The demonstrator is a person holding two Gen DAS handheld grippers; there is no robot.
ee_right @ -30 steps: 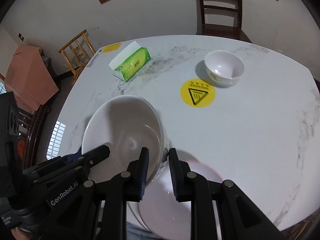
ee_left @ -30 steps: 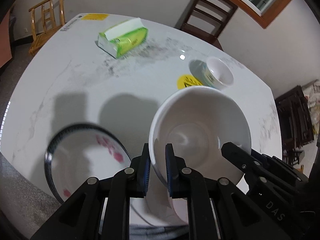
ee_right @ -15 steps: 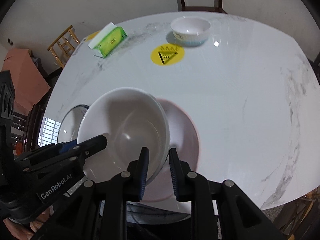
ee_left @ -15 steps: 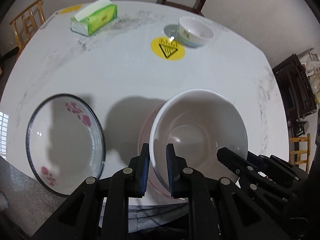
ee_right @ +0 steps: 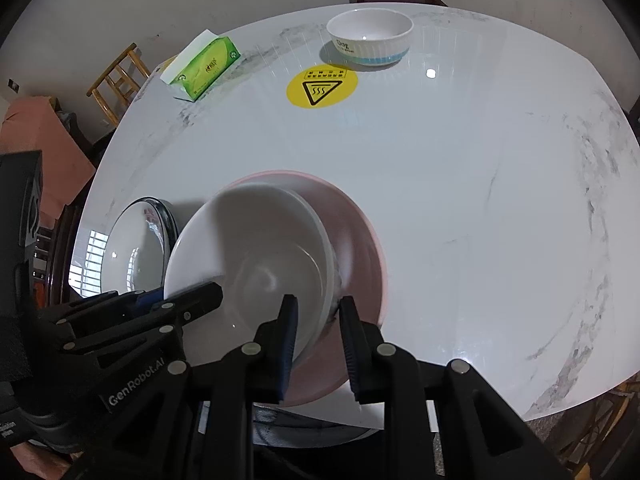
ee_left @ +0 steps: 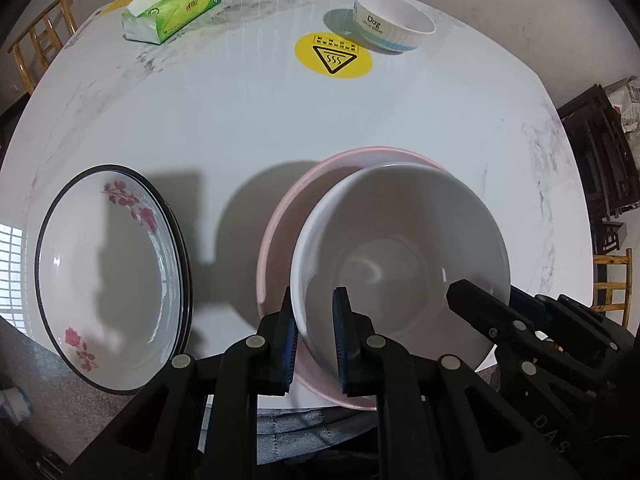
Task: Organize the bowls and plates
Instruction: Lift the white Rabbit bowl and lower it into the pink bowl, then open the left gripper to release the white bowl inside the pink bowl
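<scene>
Both grippers share one load: the white bowl [ee_left: 400, 264], low and right of centre in the left wrist view. The left gripper [ee_left: 316, 338] has its jaws clamped on the bowl's near-left rim, one pad inside and one outside. The right gripper [ee_right: 316, 344] pinches the opposite rim in the same way in its own view. Two grips on opposite edges likely keep so wide a bowl level.

The bowl sits over the pink plate [ee_left: 288, 220], whose rim shows as a crescent behind and left of it; whether it touches the plate I cannot tell. Nesting there looks like the aim.

On the bench [ee_left: 240, 120], the flowered plate [ee_left: 108, 272] lies at lower left, the small bowl [ee_left: 394, 24] and tissue box [ee_left: 176, 8] along the top, apart from the stack.
</scene>
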